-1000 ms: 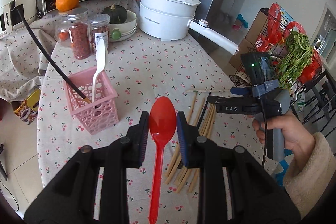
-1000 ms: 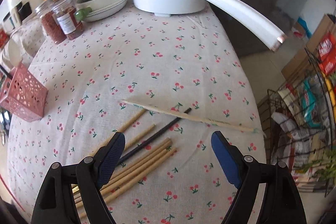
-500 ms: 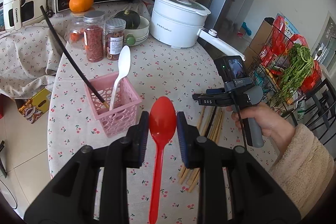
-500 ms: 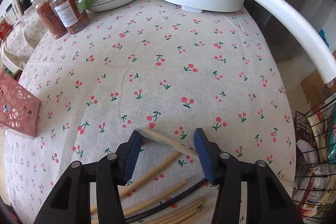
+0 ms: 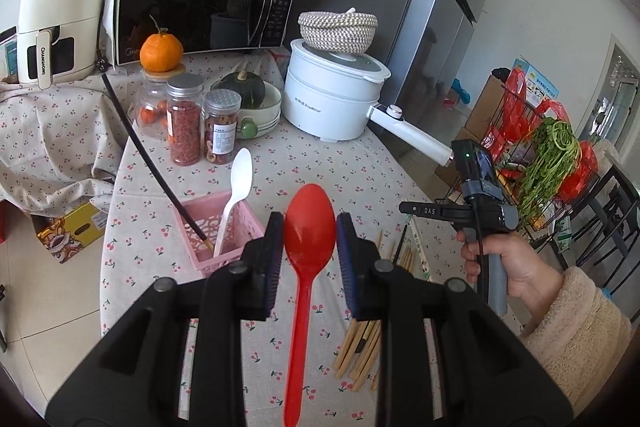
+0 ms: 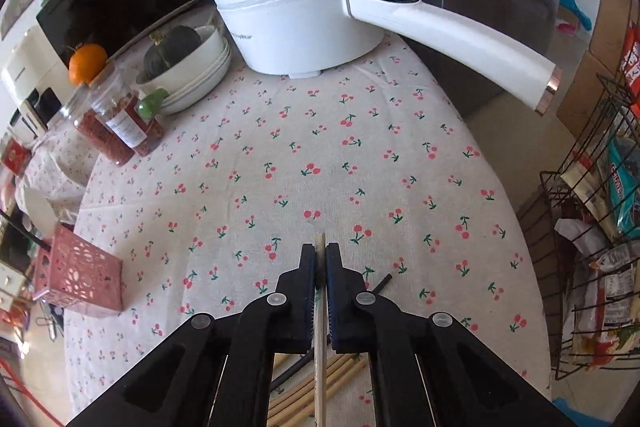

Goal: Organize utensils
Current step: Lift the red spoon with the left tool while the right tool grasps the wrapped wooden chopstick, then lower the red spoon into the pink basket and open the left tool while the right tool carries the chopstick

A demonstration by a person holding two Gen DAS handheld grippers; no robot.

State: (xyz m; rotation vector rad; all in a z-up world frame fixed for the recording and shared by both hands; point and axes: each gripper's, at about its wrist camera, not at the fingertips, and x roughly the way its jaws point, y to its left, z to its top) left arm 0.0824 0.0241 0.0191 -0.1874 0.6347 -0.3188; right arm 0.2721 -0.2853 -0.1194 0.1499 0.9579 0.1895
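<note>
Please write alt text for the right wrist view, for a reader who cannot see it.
The right tool is shut on a pale chopstick above a cherry-print tablecloth. More chopsticks lie beneath it; a white pot stands beyond.

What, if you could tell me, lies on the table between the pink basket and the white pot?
In the right wrist view, the stretch between the pink basket and the white pot is bare cherry-print tablecloth; the jars stand off to the side.
</note>
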